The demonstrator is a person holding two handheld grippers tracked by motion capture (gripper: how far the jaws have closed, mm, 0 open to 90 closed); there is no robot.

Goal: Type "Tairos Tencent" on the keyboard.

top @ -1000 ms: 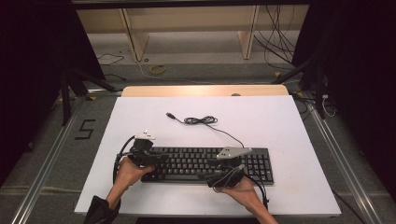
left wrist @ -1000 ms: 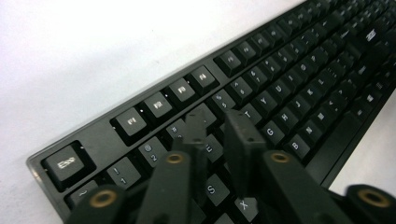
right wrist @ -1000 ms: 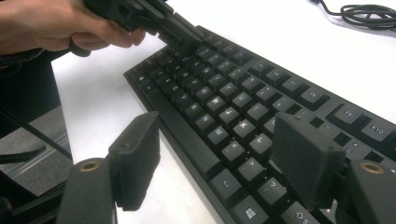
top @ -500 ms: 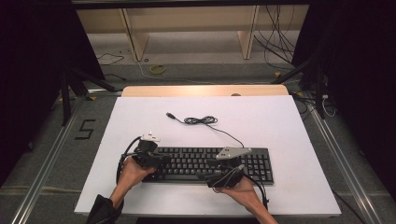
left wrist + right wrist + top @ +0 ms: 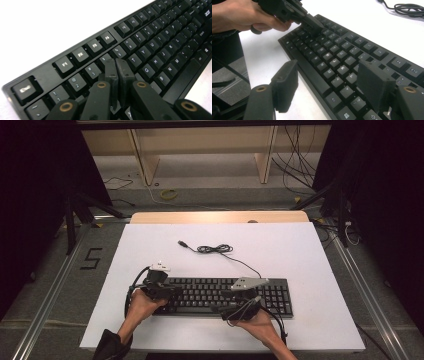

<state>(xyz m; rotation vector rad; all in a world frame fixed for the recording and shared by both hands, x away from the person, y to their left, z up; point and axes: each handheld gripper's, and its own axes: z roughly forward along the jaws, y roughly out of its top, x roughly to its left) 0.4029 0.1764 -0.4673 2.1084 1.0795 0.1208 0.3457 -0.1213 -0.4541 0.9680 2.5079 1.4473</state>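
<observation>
Keyboard (image 5: 220, 296) lies at the bench's (image 5: 300, 250) six o'clock edge, its cable (image 5: 215, 249) coiled toward twelve o'clock. Left tool (image 5: 116, 65), jaws closed together with nothing between them, tips on the keys near 4 and R. Right tool (image 5: 329, 85) hovers wide open over the keyboard's near edge.

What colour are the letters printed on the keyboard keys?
White, on the black keyboard; the left gripper view shows them best.

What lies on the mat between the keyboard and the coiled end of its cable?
Nothing but the cable's own thin run: in the high view the white mat between keyboard and coiled cable is otherwise bare.
</observation>
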